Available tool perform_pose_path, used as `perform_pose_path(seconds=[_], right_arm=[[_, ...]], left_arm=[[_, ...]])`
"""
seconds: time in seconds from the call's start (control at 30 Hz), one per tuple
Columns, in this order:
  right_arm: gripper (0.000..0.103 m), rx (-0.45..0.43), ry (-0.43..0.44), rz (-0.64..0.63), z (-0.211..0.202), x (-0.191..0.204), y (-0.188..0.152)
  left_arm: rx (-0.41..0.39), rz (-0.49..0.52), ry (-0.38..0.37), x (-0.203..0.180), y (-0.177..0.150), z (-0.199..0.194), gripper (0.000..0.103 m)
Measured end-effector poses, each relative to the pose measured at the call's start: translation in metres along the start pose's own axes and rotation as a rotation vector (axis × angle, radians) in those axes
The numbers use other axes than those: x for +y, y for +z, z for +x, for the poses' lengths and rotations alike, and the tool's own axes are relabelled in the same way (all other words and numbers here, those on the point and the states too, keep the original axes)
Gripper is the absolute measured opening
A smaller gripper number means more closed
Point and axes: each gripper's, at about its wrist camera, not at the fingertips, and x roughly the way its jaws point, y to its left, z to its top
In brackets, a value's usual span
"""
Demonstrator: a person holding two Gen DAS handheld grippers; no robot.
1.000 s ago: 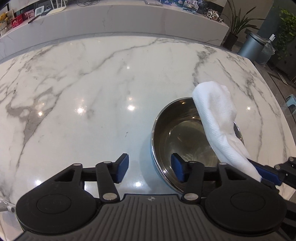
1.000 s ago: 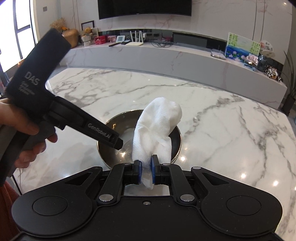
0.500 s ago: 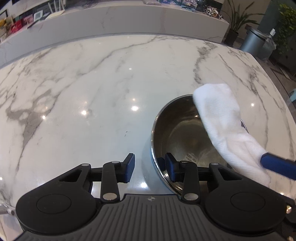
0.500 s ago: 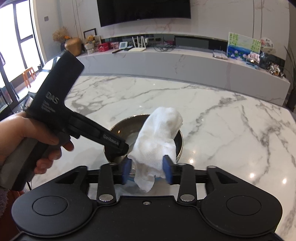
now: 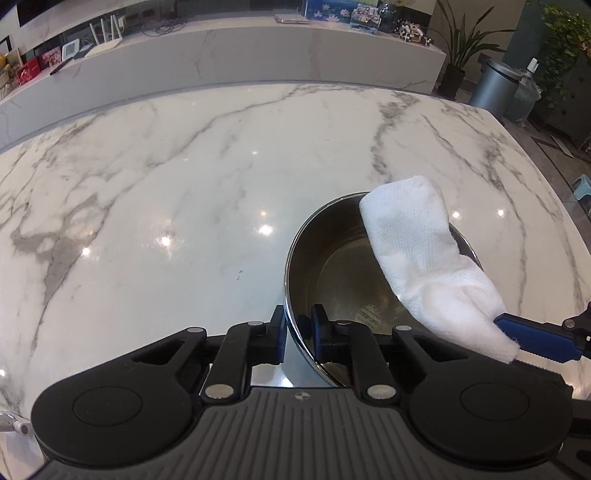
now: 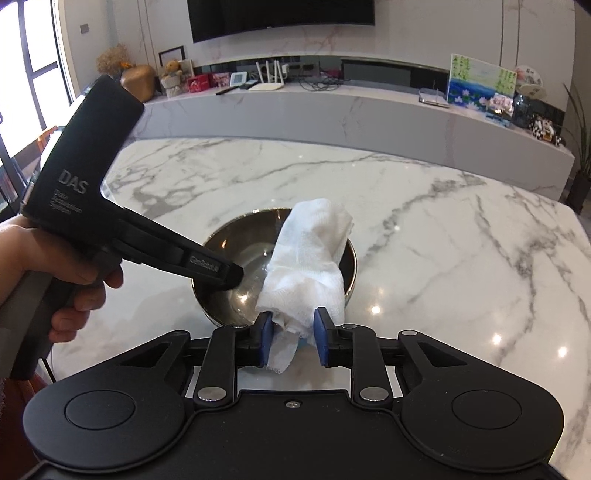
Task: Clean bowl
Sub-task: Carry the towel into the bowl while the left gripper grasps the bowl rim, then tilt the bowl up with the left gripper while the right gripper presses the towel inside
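Left wrist view: the left gripper (image 5: 298, 328) has just clamped onto the steel bowl (image 5: 332, 266) rim, probably steadying it for wiping. The right gripper (image 6: 292, 341) has just been closing around the white cloth (image 6: 310, 266), though its pads look not quite pressed on.

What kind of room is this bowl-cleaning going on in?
Most likely a home living room: a wall-mounted television hangs above a long marble ledge holding a router, framed pictures and ornaments, with potted plants at one end.

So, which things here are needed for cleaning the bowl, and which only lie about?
Needed:
- bowl, its rim clamped in the left gripper
- cloth, lying between the jaws of the right gripper

Only lying about:
- router
- picture
- bin
- plant
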Motion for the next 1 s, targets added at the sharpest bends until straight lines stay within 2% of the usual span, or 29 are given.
perform_pose_path(seconds=[0.27,0.43,0.57,0.63,0.77,0.93,1.0], right_arm=[[0.019,0.079,-0.001,-0.002,0.003,-0.009,-0.004],[0.019,0.106,-0.005,-0.021,0.007,-0.009,-0.007],[0.023,0.113,0.002,-0.023,0.009,-0.009,-0.007],[0.026,0.114,0.009,-0.025,0.007,-0.008,-0.006],[0.046,0.084,0.013,-0.041,-0.001,-0.004,-0.004],[0.045,0.01,0.047,-0.037,-0.007,-0.001,0.003],[0.044,0.014,0.023,-0.04,-0.003,0.0,0.002]], left_arm=[[-0.035,-0.003,-0.06,-0.004,-0.004,-0.005,0.016],[-0.059,0.059,-0.03,-0.015,-0.005,-0.009,0.016],[-0.074,0.109,0.0,-0.024,-0.009,-0.012,0.016],[-0.077,0.115,0.001,-0.026,-0.01,-0.012,0.015],[-0.084,0.122,0.004,-0.027,-0.011,-0.013,0.015],[-0.089,0.139,0.016,-0.031,-0.012,-0.014,0.015],[-0.087,0.14,0.02,-0.031,-0.013,-0.014,0.015]])
